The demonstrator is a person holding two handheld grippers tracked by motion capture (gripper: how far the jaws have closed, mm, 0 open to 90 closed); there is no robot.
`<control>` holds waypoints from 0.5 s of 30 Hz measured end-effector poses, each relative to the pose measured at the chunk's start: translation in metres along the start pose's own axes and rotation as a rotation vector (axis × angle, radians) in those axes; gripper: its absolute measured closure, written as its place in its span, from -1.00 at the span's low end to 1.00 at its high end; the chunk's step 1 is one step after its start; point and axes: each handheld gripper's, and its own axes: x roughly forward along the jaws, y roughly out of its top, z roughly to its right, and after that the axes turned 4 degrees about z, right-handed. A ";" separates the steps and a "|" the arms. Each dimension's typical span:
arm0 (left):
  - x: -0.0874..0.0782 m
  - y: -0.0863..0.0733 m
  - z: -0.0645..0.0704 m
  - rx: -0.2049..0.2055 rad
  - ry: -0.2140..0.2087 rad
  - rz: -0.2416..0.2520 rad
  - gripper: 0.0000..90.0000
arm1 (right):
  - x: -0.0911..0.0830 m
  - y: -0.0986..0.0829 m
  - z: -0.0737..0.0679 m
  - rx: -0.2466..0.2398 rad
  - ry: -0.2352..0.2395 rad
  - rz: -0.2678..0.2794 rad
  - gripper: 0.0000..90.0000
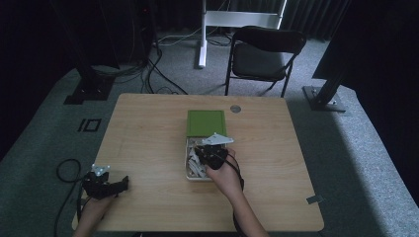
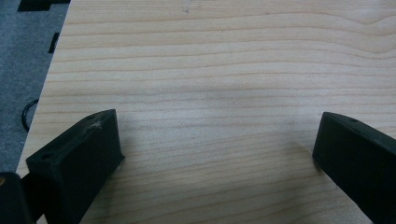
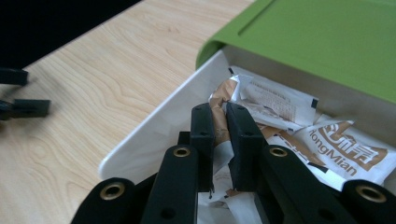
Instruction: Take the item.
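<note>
White box [image 3: 154, 135], its green lid [image 3: 322, 42] slid back, holds paper sachets; the right gripper [image 3: 219, 126] pinches one sachet [image 3: 220, 100]. Left gripper [image 2: 215, 154] rests wide open, empty.

Black folding chair [image 1: 264, 55]; floor cables [image 1: 153, 74]

My right gripper [image 1: 203, 148] reaches down into the white box [image 1: 188, 174] of pale packets [image 1: 195, 165] at the middle of the wooden table [image 1: 148, 148], just in front of the green lid [image 1: 206, 122]. My left gripper [image 1: 123, 183] rests at the near left edge, well apart.
</note>
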 end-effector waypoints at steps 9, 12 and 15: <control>0.000 0.000 0.000 -0.001 0.000 0.000 -0.97 | -0.016 0.008 0.003 0.002 0.017 0.033 0.85; 0.000 0.000 0.000 -0.001 0.000 0.000 -0.97 | -0.020 0.009 0.005 0.004 0.018 0.037 0.85; 0.000 0.000 0.000 0.000 0.000 0.000 -0.97 | -0.025 0.010 0.008 0.007 0.019 0.038 0.85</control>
